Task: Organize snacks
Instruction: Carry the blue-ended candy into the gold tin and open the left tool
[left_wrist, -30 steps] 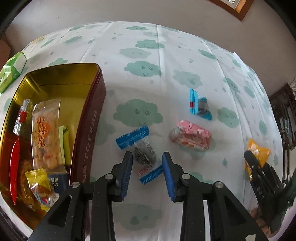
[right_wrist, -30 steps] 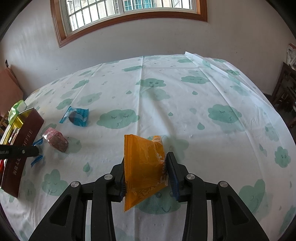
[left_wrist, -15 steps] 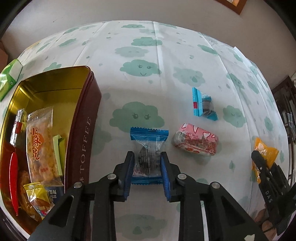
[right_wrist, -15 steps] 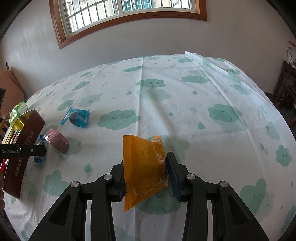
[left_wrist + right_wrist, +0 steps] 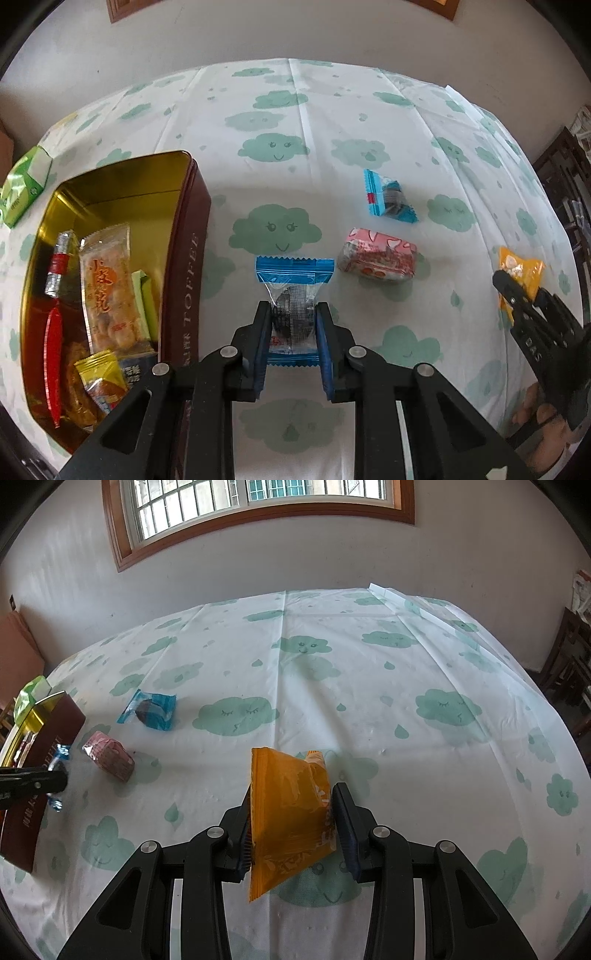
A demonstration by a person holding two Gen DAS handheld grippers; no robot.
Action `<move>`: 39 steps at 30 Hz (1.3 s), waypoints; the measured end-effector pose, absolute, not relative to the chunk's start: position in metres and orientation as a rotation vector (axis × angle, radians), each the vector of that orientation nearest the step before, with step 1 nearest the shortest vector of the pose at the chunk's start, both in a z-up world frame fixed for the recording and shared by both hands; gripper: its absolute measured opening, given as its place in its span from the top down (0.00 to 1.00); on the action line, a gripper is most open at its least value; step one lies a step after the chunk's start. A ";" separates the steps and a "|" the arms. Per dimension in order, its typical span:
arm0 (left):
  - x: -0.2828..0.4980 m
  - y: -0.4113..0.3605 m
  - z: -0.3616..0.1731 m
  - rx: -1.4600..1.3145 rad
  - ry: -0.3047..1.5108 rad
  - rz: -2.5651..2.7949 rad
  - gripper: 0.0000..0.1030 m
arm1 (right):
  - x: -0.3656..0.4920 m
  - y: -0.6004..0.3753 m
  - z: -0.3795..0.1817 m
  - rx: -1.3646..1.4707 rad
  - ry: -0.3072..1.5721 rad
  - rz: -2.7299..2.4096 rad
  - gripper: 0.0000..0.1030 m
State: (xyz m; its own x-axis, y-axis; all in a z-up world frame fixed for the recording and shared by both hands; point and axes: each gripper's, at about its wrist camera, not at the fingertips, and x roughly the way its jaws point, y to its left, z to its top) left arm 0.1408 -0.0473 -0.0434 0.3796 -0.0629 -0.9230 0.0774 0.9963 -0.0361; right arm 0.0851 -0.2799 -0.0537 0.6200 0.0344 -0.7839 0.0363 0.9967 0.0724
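the left wrist view looks down into the toffee tin (image 5: 186, 258), and only this view shows what is inside it: a clear pack of fried twists (image 5: 109, 291), a small yellow pack (image 5: 101, 380), a long red and silver stick (image 5: 55, 332) and some green wrappers (more lies under them, too dark to count). the right wrist view sees only the brown side of the tin (image 5: 44, 760), but it alone shows the window (image 5: 258, 509) on the wall behind the bench (image 5: 369, 701).

the left gripper (image 5: 293, 332) has its fingers squeezed tight on a blue candy pack (image 5: 293, 291), which sits just right of the tin. the fingers have just been closing, with that pack between them. the right gripper (image 5: 291, 823) has its fingers pressed on both sides of an orange pack (image 5: 288, 812), well to the right of the tin. the pack stands up on its edge.

counted on the cloud cloth: two blue packs, one held and one loose blue pack (image 5: 388, 199) farther from the tin; one pink pack (image 5: 376, 254) right of the tin, between the two blue ones; one orange pack; one tin; one green box (image 5: 24, 184) just behind the tin's far left corner. both views show all of these. in the left view a bit of a hand (image 5: 535, 406) shows under the right gripper.
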 end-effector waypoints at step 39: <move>0.144 0.107 -0.023 0.057 1.097 0.085 0.80 | 0.086 -0.270 -0.055 0.009 0.912 -0.036 0.61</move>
State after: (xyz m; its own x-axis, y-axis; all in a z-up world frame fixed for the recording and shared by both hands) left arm 0.1437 0.1073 -0.0230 0.4536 0.0969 -0.8859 -0.0405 0.9953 0.0881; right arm 0.0855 -0.2700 -0.0550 0.6113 -0.0276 -0.7910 0.0351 0.9994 -0.0078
